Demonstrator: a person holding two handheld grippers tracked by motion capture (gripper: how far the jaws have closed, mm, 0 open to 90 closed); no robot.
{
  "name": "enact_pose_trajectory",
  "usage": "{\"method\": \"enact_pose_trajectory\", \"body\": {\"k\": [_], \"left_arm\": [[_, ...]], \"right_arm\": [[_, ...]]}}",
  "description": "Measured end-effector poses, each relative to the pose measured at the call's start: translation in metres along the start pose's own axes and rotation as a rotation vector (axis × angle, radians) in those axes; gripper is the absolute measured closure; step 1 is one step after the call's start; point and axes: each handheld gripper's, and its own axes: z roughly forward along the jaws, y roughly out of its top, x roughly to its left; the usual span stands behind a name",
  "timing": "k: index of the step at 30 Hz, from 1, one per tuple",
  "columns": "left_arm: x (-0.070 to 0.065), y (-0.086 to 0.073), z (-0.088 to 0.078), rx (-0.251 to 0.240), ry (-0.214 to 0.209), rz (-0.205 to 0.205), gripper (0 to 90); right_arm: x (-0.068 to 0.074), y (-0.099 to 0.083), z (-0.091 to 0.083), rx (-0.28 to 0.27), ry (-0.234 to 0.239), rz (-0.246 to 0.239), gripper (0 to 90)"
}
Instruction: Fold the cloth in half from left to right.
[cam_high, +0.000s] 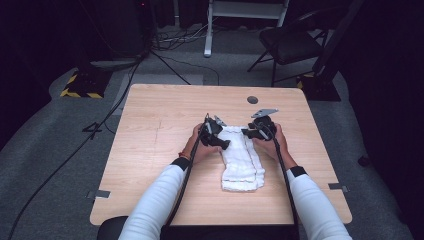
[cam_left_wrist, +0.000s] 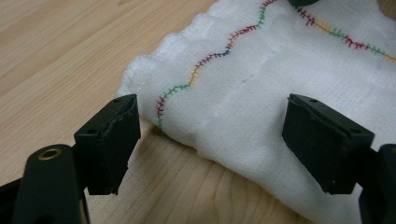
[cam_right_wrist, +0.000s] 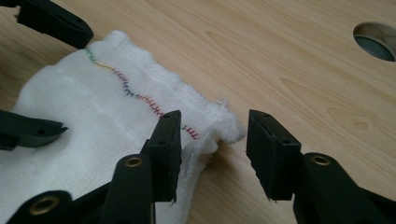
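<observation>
The folded white cloth (cam_high: 242, 164) lay flat near the middle of the wooden worktop (cam_high: 150, 150), long and narrow, its far end up between the two hands and its near end pointing back toward the person. A wavy line of multicoloured stitching (cam_left_wrist: 210, 58) ran along its scalloped edge, clear in both gripper views. And there were the left tongs (cam_left_wrist: 210, 140), jaws standing wide apart, one over bare wood just beside the cloth's corner, the other over the white fabric itself, nothing pinched between them. Over on the other side, the right tongs (cam_right_wrist: 212, 156) sat at the opposite far corner, jaws partly open and straddling that corner: one jaw over the stitched border, the other over bare wood just past the edge, with the pads not pressing on the fabric. From the high view, both hands sat low at the cloth's far end, white sleeves (cam_high: 155, 205) coming in from the near edge, black cables trailing back along the forearms. Further out, a round hole (cam_high: 252, 99) marked the worktop's far side, and a dark chair (cam_high: 290, 42) stood on the grey floor beyond.
</observation>
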Motion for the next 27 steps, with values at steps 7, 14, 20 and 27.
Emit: {"method": "enact_pose_trajectory", "body": {"k": [7,14,20,27], "left_arm": [[0.017,0.001,0.000,-0.043,-0.011,-0.072,20.3],[0.021,0.006,0.011,-0.032,-0.006,-0.055,17.8],[0.020,0.019,0.012,0.048,-0.028,0.003,24.9],[0.022,0.020,0.012,0.002,-0.093,0.018,64.8]], "right_arm": [[-0.003,0.002,0.013,0.056,-0.034,0.003,50.2],[-0.010,-0.002,0.016,0.034,0.045,0.056,64.9],[-0.013,-0.001,0.016,0.034,0.111,0.056,79.2],[-0.015,0.003,0.016,0.044,0.044,0.039,84.6]]}}
